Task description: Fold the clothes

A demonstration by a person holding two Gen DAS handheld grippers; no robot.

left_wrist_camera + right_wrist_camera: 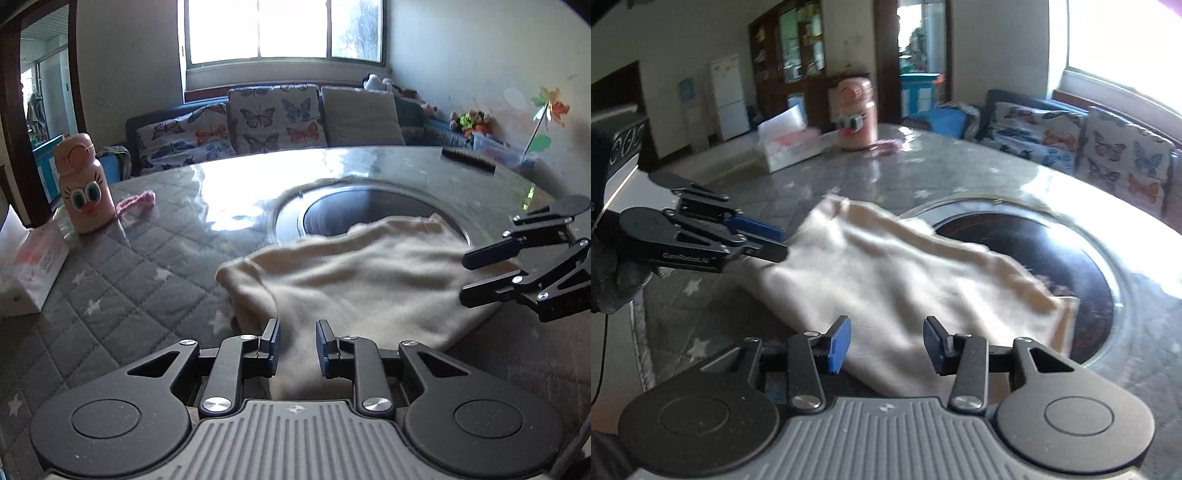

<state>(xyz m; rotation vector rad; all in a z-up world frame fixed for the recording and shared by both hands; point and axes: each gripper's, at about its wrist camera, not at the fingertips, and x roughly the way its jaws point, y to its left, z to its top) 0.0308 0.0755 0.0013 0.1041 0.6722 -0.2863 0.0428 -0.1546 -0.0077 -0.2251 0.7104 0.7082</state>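
Between both grippers' fingers, cream cloth

Left tool narrowly parted, right tool wider.

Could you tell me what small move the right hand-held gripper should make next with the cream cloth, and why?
Probably close the right hand-held gripper on the near edge of the cream cloth. Its jaws stand apart with the cloth between them and not pinched, while the left hand-held gripper is at the cloth's other near corner.
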